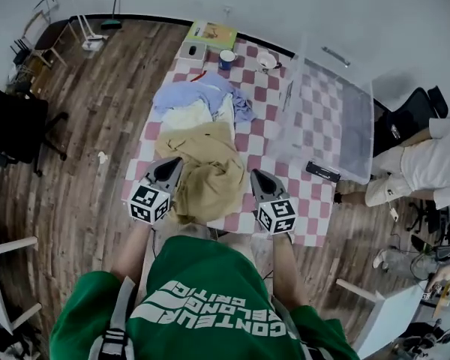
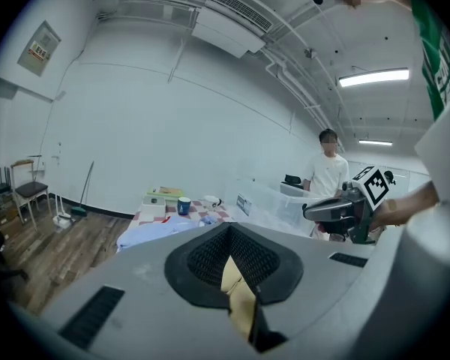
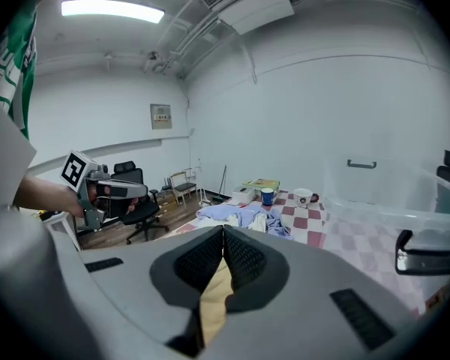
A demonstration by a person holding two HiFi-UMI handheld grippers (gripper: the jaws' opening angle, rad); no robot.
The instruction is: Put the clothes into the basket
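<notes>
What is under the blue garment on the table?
A cream garment pokes out beneath the near edge of the blue garment. Whatever else lies under it is covered.

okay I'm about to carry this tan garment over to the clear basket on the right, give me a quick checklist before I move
1. Left tongs shut on the tan garment: ok.
2. Right tongs shut on the same garment: ok.
3. Basket open at the top, nothing seen inside: ok.
4. Garment free of the pile of blue and white clothes: cannot tell; their edges meet.
5. Path to the basket clear: not ok; a black device lies by its near corner and the cloth might sweep it.
</notes>
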